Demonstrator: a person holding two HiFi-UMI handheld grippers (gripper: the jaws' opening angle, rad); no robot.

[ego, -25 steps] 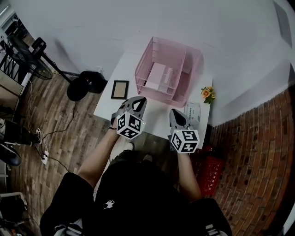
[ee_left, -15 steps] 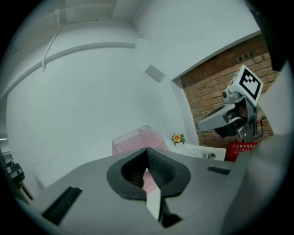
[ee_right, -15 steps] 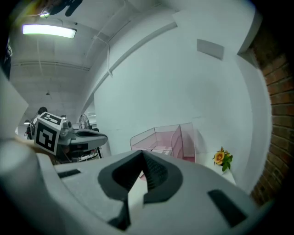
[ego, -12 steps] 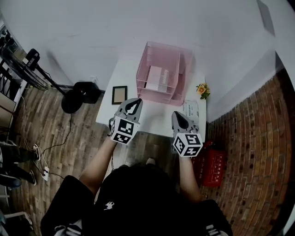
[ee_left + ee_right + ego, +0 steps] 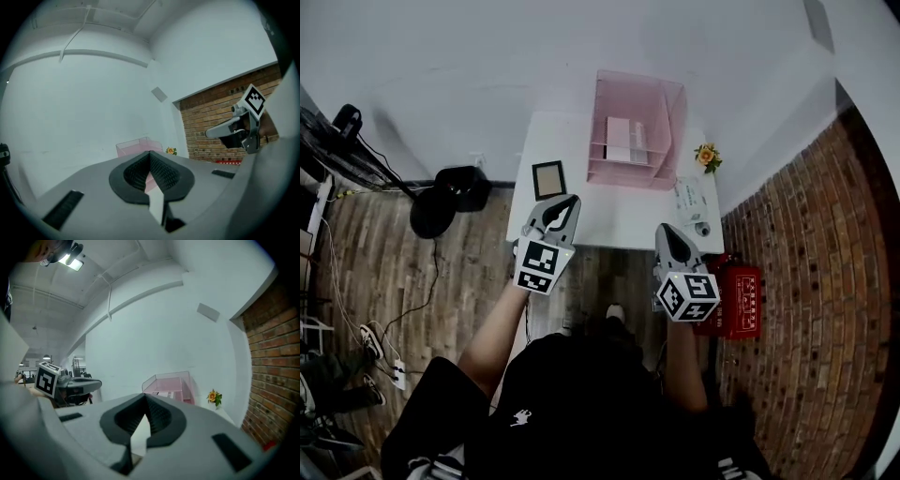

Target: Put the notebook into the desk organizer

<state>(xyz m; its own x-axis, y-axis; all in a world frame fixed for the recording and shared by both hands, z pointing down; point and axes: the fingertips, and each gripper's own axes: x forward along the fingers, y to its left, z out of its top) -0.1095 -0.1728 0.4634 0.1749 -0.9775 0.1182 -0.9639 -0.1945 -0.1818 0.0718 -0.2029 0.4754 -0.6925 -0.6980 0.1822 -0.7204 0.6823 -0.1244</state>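
The pink wire desk organizer [image 5: 636, 141] stands at the back of the white table [image 5: 609, 220]; it also shows ahead as the organizer [image 5: 136, 146] and the organizer [image 5: 169, 384]. A pale flat notebook [image 5: 623, 141] lies on one of its shelves. My left gripper [image 5: 563, 206] hangs shut and empty over the table's near edge, well short of the organizer. My right gripper [image 5: 667, 234] is shut and empty too, just off the near edge. In the gripper views the left gripper [image 5: 150, 155] and right gripper [image 5: 144, 397] have their ribbed pads pressed together with nothing between.
A small dark picture frame [image 5: 548, 178] lies left of the organizer. A yellow flower [image 5: 706, 155] and a white packet [image 5: 689, 200] sit at the table's right side. A black stand base [image 5: 441, 202] is on the wooden floor, a red box [image 5: 736, 300] by the brick wall.
Both grippers have pulled back from over the table toward the person and risen a little. The table and organizer now look smaller and farther. Both stay shut.
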